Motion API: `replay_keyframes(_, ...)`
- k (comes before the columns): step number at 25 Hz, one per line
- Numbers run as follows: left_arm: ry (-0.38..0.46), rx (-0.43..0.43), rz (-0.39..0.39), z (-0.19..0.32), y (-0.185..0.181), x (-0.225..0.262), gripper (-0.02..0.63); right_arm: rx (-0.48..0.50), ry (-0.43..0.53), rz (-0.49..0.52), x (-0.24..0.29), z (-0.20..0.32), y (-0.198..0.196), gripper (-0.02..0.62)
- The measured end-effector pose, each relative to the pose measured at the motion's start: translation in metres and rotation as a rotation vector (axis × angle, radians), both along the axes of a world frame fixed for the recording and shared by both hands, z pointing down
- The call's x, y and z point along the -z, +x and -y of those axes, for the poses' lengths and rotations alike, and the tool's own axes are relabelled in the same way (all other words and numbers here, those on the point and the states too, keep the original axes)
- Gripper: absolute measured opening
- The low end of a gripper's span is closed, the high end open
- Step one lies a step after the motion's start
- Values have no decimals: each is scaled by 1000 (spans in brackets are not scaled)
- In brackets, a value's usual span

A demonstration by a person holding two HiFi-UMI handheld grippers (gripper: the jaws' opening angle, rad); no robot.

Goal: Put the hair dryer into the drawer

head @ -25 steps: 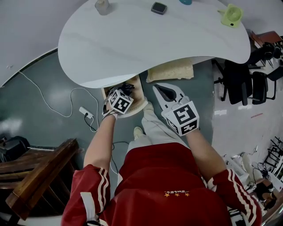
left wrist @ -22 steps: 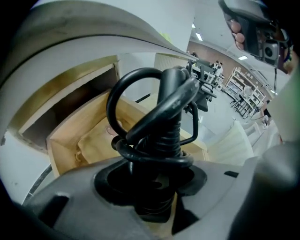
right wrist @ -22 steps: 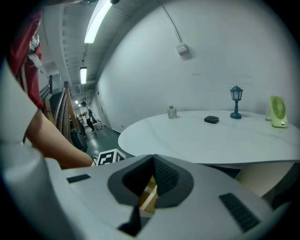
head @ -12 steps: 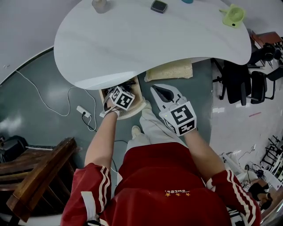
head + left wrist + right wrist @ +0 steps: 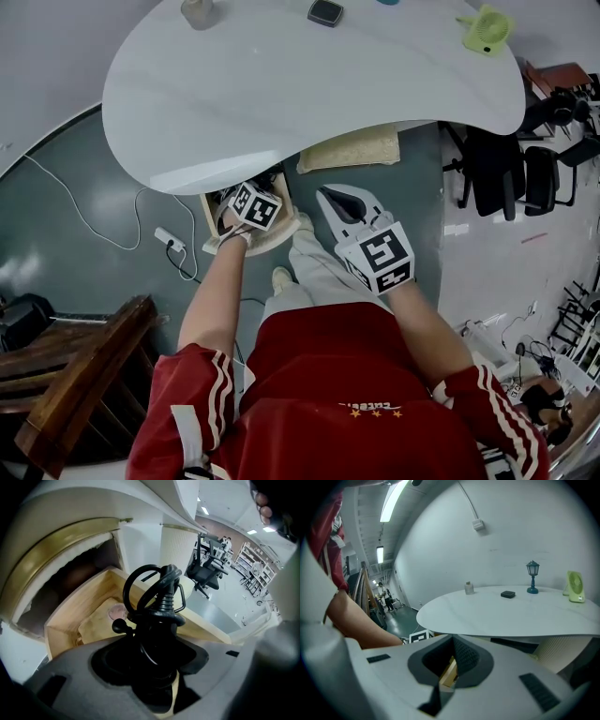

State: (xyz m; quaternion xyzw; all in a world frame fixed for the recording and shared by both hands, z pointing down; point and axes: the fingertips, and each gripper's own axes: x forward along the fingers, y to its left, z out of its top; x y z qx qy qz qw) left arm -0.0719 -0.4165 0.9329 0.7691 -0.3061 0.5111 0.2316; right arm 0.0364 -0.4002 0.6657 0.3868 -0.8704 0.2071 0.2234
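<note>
The black hair dryer (image 5: 157, 634) sits between the jaws of my left hand-held gripper (image 5: 154, 663), handle end up, with its coiled black cord (image 5: 140, 585) looping above it. It hangs right over the open light wooden drawer (image 5: 70, 616) that is pulled out from under the white rounded counter (image 5: 309, 84). The left jaws are opening around the dryer. A thin sliver of wood shows between its body and one pad, so I judge the grip is letting go rather than clamping. In the head view this hand-held gripper points steeply down into the drawer, close under the counter's edge. My right hand-held gripper (image 5: 449, 665) waits apart from it, off to the side above my leg. Its jaws are drawn together with nothing between them, and only a strip of wood is visible through the narrow slit. A beige cloth bundle (image 5: 98, 620) already lies on the drawer floor beside where the dryer is going. As I read it, the carry is done and the placing is almost done, since the dryer is inside the drawer's outline. I cannot see whether its lower end rests on the bottom. What looks left is to finish the release, lift the left hand-held gripper clear without snagging the cord, and perhaps push the drawer shut.
</note>
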Motion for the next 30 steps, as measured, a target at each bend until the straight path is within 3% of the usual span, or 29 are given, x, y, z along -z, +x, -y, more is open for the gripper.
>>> replay_keyframes(14, 43, 75, -98, -13, -8, 46, 264, -2, 29, -6, 22, -18, -2, 6)
replay_keyframes(24, 132, 32, -139, -36, -19, 111, 261, -34, 67, 42, 67, -44, -5, 6)
replay_keyframes(30, 177, 91, -217, -53, -28, 157, 259, -54, 87, 73, 93, -63, -8, 6)
